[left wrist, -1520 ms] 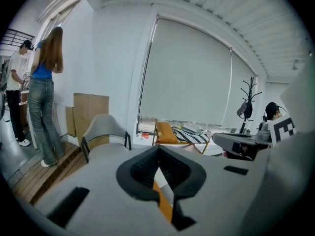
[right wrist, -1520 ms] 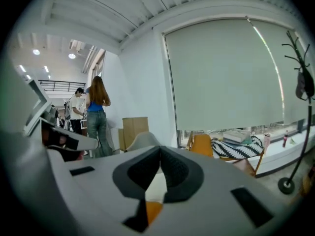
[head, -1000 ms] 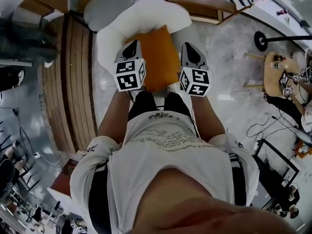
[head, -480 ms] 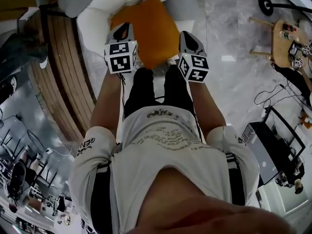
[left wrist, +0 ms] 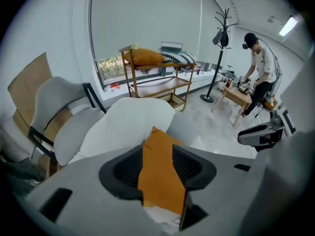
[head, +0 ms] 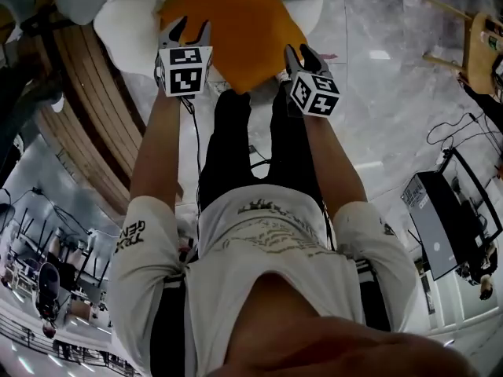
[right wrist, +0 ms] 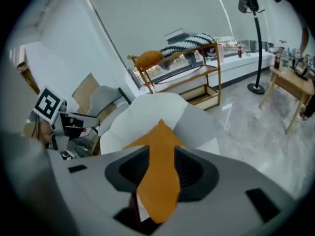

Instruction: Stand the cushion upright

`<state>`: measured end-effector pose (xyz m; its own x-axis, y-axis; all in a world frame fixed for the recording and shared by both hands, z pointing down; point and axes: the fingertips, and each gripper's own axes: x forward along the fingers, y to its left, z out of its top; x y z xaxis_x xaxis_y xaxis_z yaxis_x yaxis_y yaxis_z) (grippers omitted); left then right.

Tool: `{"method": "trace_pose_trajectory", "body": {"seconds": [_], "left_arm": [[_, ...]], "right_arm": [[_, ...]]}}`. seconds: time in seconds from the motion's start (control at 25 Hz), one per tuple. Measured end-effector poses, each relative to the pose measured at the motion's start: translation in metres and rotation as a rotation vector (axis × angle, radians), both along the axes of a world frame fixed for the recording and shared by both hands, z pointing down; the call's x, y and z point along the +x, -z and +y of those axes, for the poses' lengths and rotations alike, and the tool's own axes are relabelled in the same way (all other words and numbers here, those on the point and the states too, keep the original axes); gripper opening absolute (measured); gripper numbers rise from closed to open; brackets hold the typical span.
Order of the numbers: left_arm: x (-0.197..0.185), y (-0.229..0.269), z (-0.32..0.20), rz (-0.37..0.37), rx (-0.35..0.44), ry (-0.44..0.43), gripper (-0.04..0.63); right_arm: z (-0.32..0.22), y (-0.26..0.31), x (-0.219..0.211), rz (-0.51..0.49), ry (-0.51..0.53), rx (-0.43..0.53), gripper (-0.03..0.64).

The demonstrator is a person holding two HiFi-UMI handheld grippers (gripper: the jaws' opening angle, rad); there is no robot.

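Note:
An orange cushion [head: 236, 22] lies flat on the seat of a white armchair [head: 126, 34], in front of the person's legs. My left gripper [head: 186, 31] is at the cushion's near left corner. Its jaws are opening, and the left gripper view shows the cushion [left wrist: 160, 146] in the gap between them, not pressed. My right gripper [head: 297, 53] is at the near right corner. Its jaws are opening too, with the cushion [right wrist: 160, 136] showing between them. Whether either gripper touches the fabric is hidden.
A grey chair [left wrist: 54, 102] stands left of the armchair. Behind is a wooden rack [left wrist: 157, 80] with more cushions, then a coat stand [left wrist: 219, 58]. A person works at a small wooden table [left wrist: 236, 95]. A black box [head: 444, 218] sits on the floor at right.
Both grippers have come down from in front of the person's waist to the cushion's near corners. Their jaws were shut and now stand apart.

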<state>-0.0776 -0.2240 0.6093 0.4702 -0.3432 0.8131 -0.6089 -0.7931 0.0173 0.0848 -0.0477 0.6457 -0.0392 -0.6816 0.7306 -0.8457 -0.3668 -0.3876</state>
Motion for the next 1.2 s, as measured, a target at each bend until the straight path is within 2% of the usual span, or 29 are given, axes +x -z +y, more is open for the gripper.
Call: {"method": "trace_pose_trajectory", "body": {"seconds": [0.08,0.16,0.32,0.48,0.76,0.96,1.08,1.2], "left_arm": [[0.004,-0.028,-0.006,-0.026,-0.004,-0.028,0.184],[0.005,-0.057,-0.010,-0.064,-0.016,-0.051,0.184],[0.002,-0.113,-0.004,-0.160,-0.084,-0.117,0.184],[0.014,-0.138,-0.015,-0.239,-0.041,-0.247,0.195],[0.035,-0.198,-0.024,-0.368,-0.020,-0.386,0.221],[0.029,-0.238,-0.033,-0.443,-0.066,-0.398,0.232],[0.017,-0.252,-0.043,-0.514,-0.039,-0.407,0.270],[0.003,-0.266,-0.048,-0.580,-0.021,-0.415,0.290]], "right_arm": [[0.008,-0.029,0.003,-0.034,-0.032,-0.019,0.144],[0.017,-0.058,0.004,-0.090,-0.080,-0.021,0.178],[0.045,-0.113,-0.001,-0.228,-0.213,-0.056,0.219],[0.064,-0.156,-0.015,-0.308,-0.277,-0.096,0.225],[0.107,-0.232,-0.038,-0.418,-0.369,-0.190,0.233],[0.120,-0.269,-0.041,-0.475,-0.443,-0.222,0.245],[0.121,-0.285,-0.044,-0.528,-0.450,-0.229,0.254],[0.127,-0.300,-0.049,-0.554,-0.438,-0.279,0.259]]}}
